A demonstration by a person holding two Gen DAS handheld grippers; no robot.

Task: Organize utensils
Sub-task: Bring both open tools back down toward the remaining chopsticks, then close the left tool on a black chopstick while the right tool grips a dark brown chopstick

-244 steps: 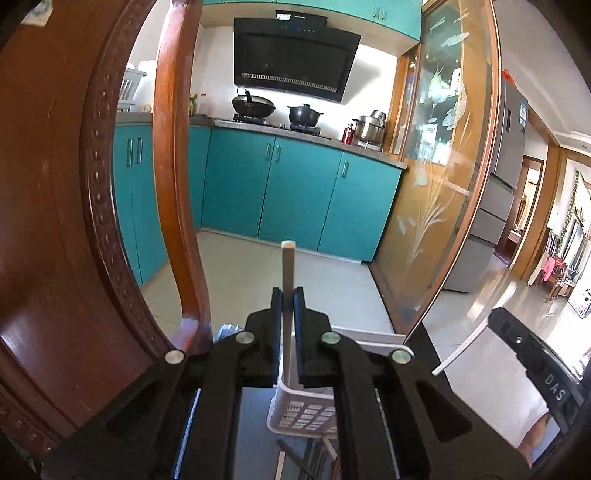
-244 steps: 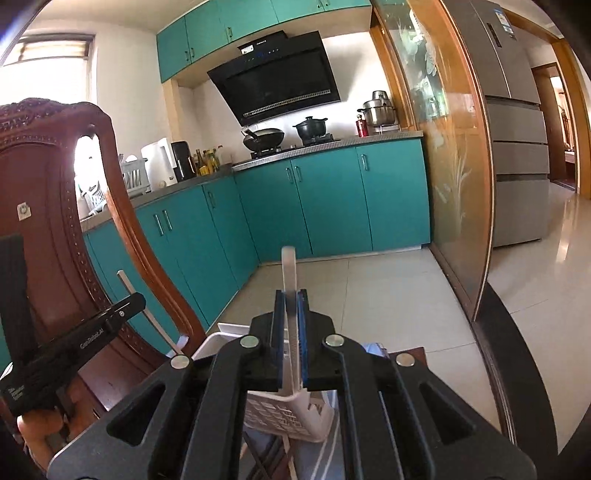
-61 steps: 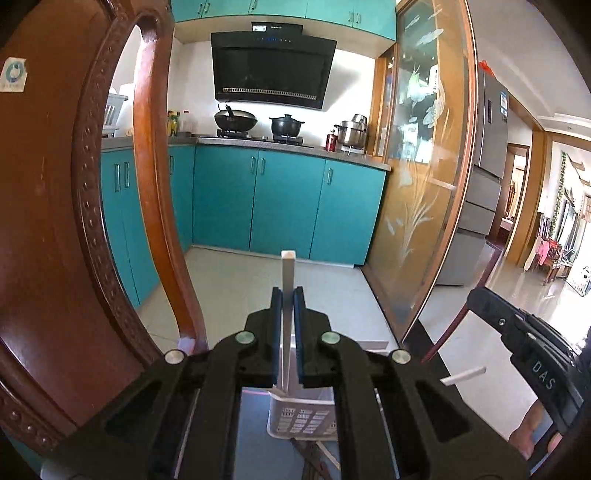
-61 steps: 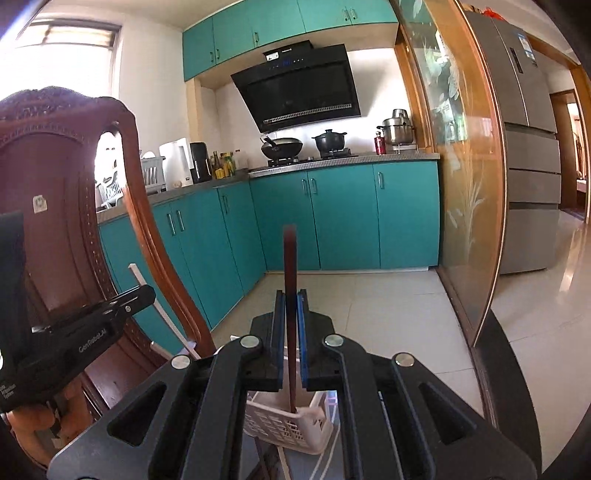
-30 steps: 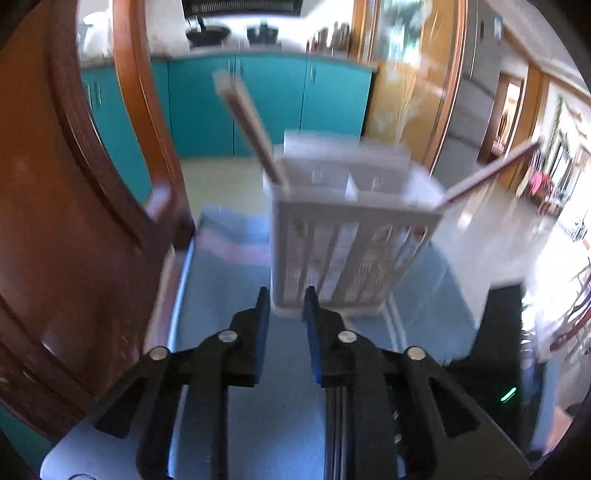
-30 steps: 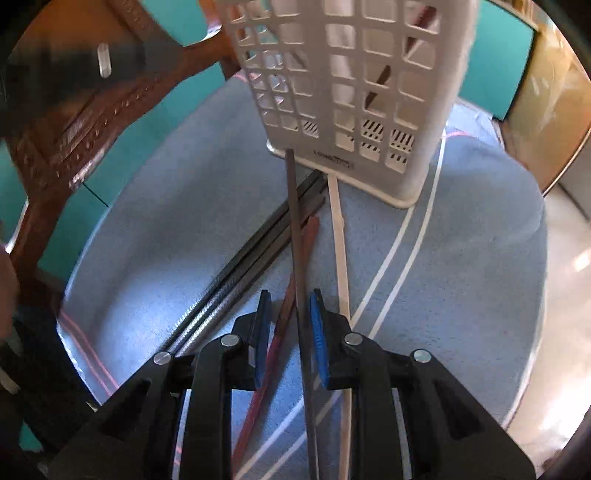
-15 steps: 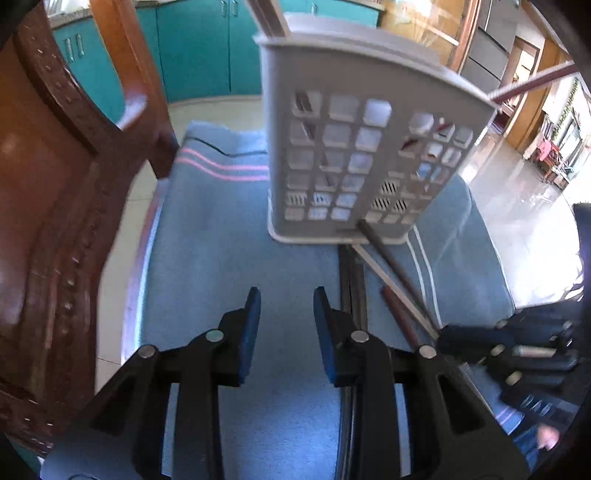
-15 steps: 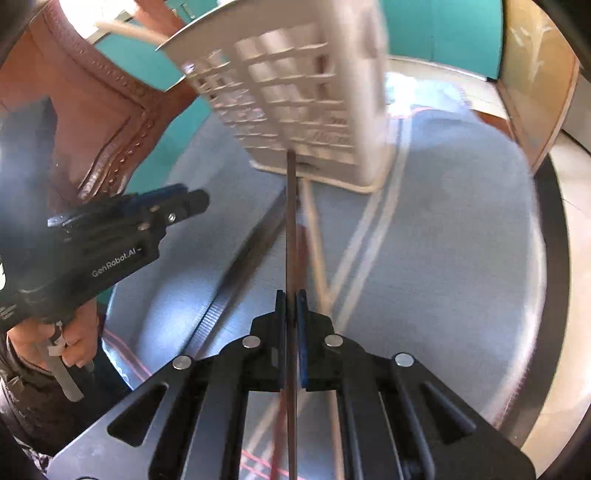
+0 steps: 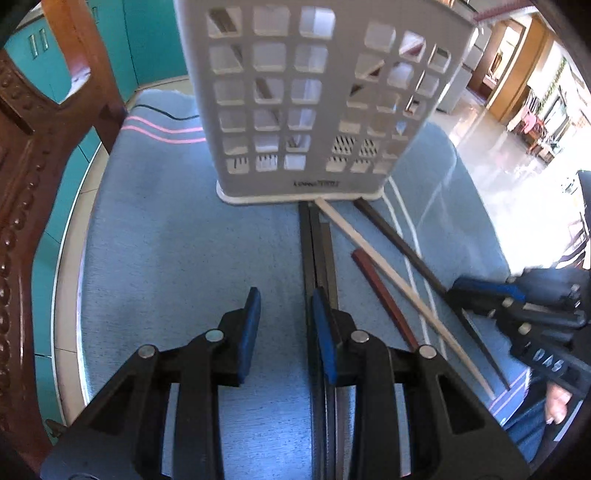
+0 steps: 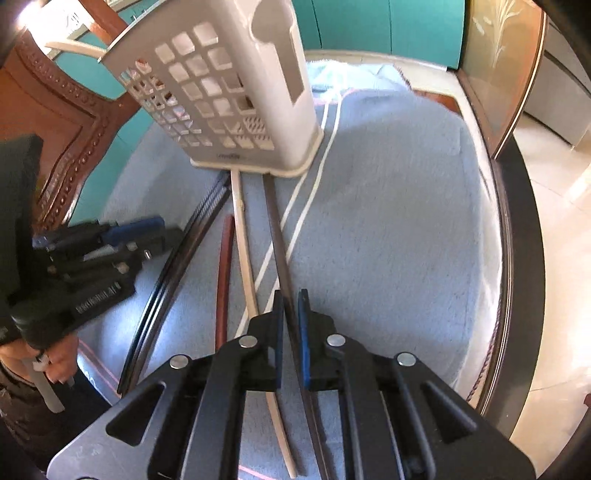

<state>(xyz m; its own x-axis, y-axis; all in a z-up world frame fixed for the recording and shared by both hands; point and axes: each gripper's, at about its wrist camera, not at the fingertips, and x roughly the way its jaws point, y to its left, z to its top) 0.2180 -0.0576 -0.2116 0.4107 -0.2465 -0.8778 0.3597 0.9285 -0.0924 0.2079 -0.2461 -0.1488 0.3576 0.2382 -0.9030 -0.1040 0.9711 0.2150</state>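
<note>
A white slotted utensil holder (image 9: pixel 310 107) stands on a blue cloth (image 9: pixel 166 258) and holds a few chopsticks; it also shows in the right wrist view (image 10: pixel 221 99). Several loose chopsticks lie in front of it: black ones (image 9: pixel 314 243), a red one (image 9: pixel 380 291), a pale one (image 9: pixel 388 277) and a dark brown one (image 10: pixel 277 236). My left gripper (image 9: pixel 284 306) is open and empty, its right finger over the black chopsticks. My right gripper (image 10: pixel 291 310) is nearly shut around the dark brown chopstick, which lies on the cloth.
A carved wooden chair (image 9: pixel 33 147) stands at the left of the round table. The table's dark rim (image 10: pixel 517 221) curves along the right. Teal cabinets (image 10: pixel 369 26) and a tiled floor lie beyond.
My left gripper has opened wider and moved closer to the black chopsticks. My right gripper has loosened slightly on the dark brown chopstick and shifted right.
</note>
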